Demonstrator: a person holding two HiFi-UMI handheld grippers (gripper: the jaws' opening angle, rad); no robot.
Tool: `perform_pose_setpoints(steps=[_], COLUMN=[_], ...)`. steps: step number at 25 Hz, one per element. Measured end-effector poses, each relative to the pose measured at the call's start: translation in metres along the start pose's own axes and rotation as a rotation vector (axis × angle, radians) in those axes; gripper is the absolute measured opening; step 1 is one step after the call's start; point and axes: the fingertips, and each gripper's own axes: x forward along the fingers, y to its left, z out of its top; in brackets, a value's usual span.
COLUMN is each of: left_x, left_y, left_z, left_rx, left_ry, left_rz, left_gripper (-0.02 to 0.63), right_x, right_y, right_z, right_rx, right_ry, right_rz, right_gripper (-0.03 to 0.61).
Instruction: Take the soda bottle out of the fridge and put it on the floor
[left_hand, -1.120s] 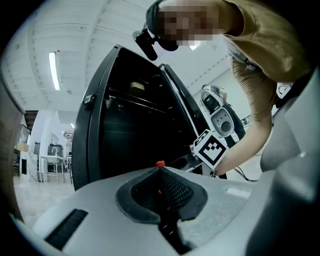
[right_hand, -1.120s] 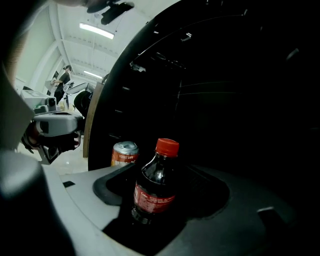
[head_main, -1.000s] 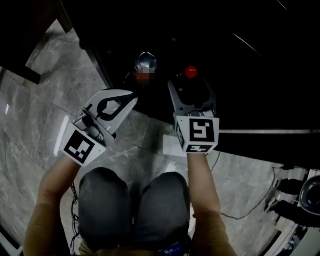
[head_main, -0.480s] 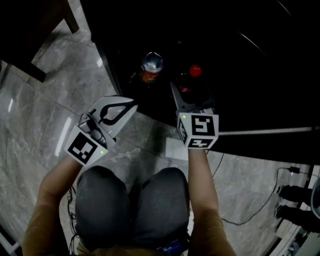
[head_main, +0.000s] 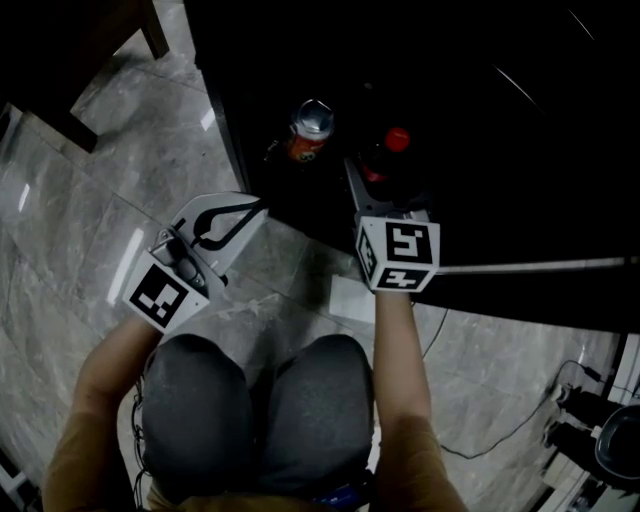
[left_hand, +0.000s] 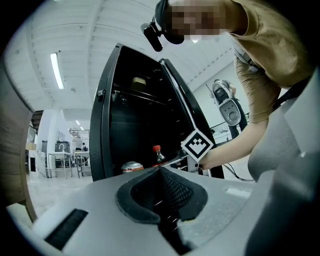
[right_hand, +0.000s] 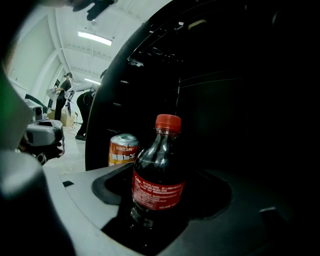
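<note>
As the right gripper (head_main: 384, 188) clasped the soda bottle (right_hand: 157, 175) low in the fridge (head_main: 500, 150) beside a can (head_main: 310, 128), an upright, straight pull looked wisest, the left gripper (head_main: 252, 208) closed and empty above the floor (head_main: 100, 200).

Head view: dim, underexposed; black open fridge interior (head_main: 480, 120) near featureless, faint sheen on grey marble floor tiles (head_main: 90, 200). Gripper views: fisheye-bent edges, bright white ceiling strip lights (left_hand: 56, 70), blurred foregrounds

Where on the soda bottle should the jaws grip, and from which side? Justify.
Grip the soda bottle across its straight labelled body, coming level from the open front of the fridge. It stands upright, its neck tapers, and a can stands to its left.
</note>
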Motion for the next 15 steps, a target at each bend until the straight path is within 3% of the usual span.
perform_pose_setpoints(steps=[7, 15], left_x=[-0.004, -0.008], left_y=[-0.005, -0.004], left_z=[0.001, 0.005], left_rx=[-0.015, -0.032], left_ry=[-0.004, -0.040], left_rz=[0.009, 0.049], left_gripper=[0.002, 0.001], right_x=[0.000, -0.027], right_y=[0.003, 0.034], right_z=[-0.004, 0.007], right_rx=[0.069, 0.008], right_ry=[-0.019, -0.044], right_rz=[0.036, 0.100], right_gripper=[0.301, 0.301])
